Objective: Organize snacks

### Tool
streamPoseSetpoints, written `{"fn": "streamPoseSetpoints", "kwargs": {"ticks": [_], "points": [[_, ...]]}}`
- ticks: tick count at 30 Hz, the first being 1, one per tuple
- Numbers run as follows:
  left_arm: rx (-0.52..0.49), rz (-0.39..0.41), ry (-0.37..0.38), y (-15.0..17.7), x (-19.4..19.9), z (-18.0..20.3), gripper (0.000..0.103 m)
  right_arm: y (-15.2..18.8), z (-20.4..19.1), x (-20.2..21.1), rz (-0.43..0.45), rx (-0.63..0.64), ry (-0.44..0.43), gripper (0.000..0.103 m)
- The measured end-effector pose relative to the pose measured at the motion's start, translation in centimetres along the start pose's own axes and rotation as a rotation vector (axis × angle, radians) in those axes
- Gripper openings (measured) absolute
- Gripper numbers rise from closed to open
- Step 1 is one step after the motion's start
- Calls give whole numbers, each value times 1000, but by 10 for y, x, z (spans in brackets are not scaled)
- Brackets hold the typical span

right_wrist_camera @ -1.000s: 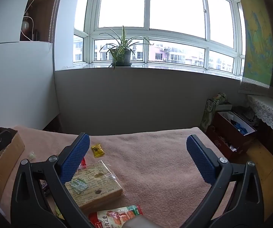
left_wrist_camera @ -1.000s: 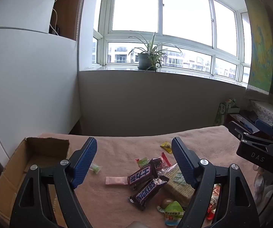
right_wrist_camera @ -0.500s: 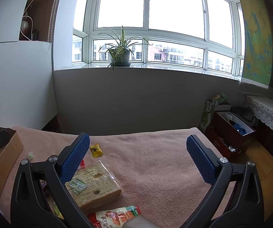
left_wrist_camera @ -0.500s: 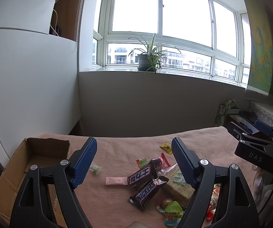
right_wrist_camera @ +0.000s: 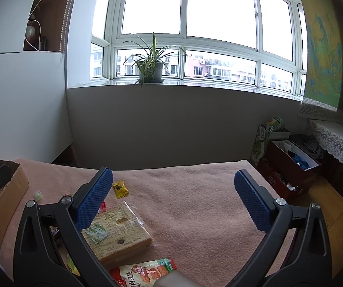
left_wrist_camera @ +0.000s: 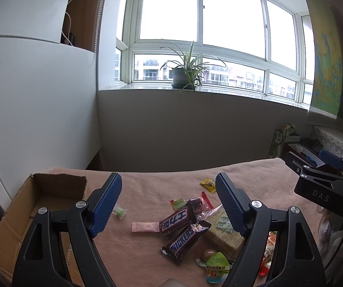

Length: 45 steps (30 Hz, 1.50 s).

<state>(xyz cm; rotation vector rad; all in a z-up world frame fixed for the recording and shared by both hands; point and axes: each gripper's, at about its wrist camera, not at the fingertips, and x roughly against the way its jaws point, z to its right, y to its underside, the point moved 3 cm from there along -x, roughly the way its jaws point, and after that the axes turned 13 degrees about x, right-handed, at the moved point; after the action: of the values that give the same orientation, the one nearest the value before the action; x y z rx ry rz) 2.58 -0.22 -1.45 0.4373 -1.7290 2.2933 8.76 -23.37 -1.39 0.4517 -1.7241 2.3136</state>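
Note:
Snacks lie scattered on a pink blanket (left_wrist_camera: 152,191). Two Snickers bars (left_wrist_camera: 183,239) cross each other beside a pink sachet (left_wrist_camera: 145,227), a wafer pack (left_wrist_camera: 221,232), a green jelly cup (left_wrist_camera: 215,266), a green candy (left_wrist_camera: 119,212) and a yellow sachet (left_wrist_camera: 208,184). My left gripper (left_wrist_camera: 169,203) hovers open above them, empty. An open cardboard box (left_wrist_camera: 40,205) sits at the left. In the right wrist view the wafer pack (right_wrist_camera: 116,234), yellow sachet (right_wrist_camera: 120,189) and a red snack packet (right_wrist_camera: 147,271) lie under my right gripper (right_wrist_camera: 174,203), which is open and empty.
The blanket's far edge drops off before a grey wall under the window. A potted plant (right_wrist_camera: 151,69) stands on the sill. Open boxes (right_wrist_camera: 288,165) sit on the wooden floor at the right. The right gripper's body (left_wrist_camera: 324,186) shows at the right in the left wrist view.
Both views have shifted only slightly; the right gripper has drifted a little in the left wrist view. Both grippers stay open and no snack has moved.

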Motion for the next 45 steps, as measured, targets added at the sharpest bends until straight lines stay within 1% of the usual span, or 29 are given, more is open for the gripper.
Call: {"fn": "streamPoseSetpoints", "kwargs": {"ticks": [33,45], "points": [[-7,-7,9,2,2,4,81,5,2,-1,-11,9,-2,103],[-25,-31,11,8,0,4,81,11,7,-4,-35,32,-1,103]]}}
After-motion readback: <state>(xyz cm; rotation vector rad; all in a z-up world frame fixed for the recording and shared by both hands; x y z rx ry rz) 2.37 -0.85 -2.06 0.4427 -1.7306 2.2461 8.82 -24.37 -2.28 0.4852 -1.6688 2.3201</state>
